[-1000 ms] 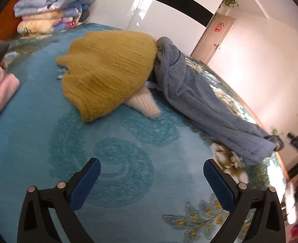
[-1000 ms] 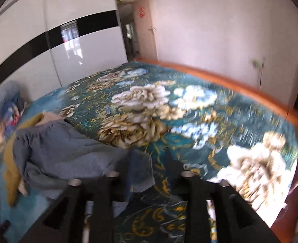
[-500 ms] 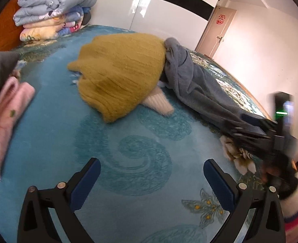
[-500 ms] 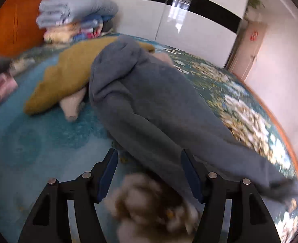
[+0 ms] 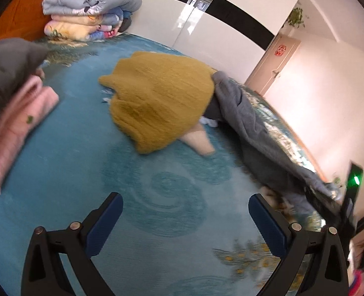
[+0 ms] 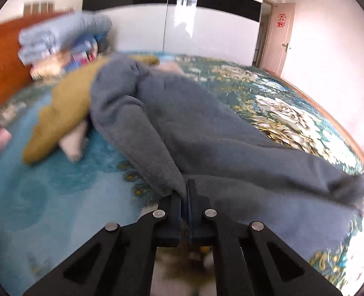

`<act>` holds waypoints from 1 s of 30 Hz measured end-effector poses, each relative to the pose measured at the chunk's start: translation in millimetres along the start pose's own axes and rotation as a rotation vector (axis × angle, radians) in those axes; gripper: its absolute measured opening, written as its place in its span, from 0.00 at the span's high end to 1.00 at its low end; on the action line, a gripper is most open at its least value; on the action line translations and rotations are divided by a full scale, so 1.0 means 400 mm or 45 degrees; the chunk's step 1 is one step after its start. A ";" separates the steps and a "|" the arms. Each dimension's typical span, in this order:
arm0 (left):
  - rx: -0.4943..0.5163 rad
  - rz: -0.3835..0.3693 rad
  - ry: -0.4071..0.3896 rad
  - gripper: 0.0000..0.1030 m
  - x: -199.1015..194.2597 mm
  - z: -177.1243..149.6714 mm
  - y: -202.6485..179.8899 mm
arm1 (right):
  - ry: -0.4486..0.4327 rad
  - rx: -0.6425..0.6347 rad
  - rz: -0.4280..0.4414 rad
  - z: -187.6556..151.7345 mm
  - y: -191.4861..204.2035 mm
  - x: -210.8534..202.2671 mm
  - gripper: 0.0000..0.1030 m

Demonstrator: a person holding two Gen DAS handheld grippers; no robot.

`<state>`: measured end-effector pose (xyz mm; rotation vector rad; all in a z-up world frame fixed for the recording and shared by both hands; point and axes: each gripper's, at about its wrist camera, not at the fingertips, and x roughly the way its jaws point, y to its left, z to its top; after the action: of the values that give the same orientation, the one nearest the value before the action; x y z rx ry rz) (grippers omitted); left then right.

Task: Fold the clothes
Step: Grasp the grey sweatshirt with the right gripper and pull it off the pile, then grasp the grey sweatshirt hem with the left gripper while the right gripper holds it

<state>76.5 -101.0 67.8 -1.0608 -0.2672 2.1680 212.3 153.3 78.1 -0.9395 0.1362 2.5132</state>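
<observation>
Grey-blue trousers (image 6: 194,128) lie stretched across the bed. My right gripper (image 6: 186,190) is shut on the near edge of one trouser leg. The trousers also show in the left wrist view (image 5: 253,128), running to the right, with the right gripper (image 5: 330,204) at their far end. A mustard knit sweater (image 5: 162,98) lies crumpled beside the trousers, over a cream garment (image 5: 199,140). My left gripper (image 5: 184,219) is open and empty above the teal bedspread (image 5: 83,162), in front of the sweater.
Folded pink (image 5: 16,128) and grey (image 5: 6,74) clothes lie at the left. Stacked quilts (image 5: 90,7) sit by the orange headboard (image 6: 1,59). A white wardrobe (image 6: 169,29) and a door (image 6: 278,32) stand behind the bed.
My right gripper has closed on the trouser leg; half a second ago it was open above it. The left gripper has shifted slightly, staying open.
</observation>
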 end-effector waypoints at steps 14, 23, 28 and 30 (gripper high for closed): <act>-0.077 -0.152 0.307 0.00 0.143 -0.048 -0.175 | -0.087 0.514 0.093 -0.341 -0.233 -0.313 0.97; -0.277 -0.177 0.358 0.03 0.317 0.033 -0.174 | -0.082 0.558 0.087 -0.385 -0.262 -0.327 0.97; -0.388 -0.191 0.385 0.24 0.414 0.078 -0.174 | -0.062 0.575 0.114 -0.399 -0.282 -0.314 0.97; -0.386 -0.183 0.384 0.25 0.437 0.090 -0.181 | -0.051 0.579 0.119 -0.402 -0.290 -0.307 0.97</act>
<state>12.0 73.4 16.9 -1.4717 -0.5256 1.8459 442.1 171.4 41.7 -0.7069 0.7189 2.4247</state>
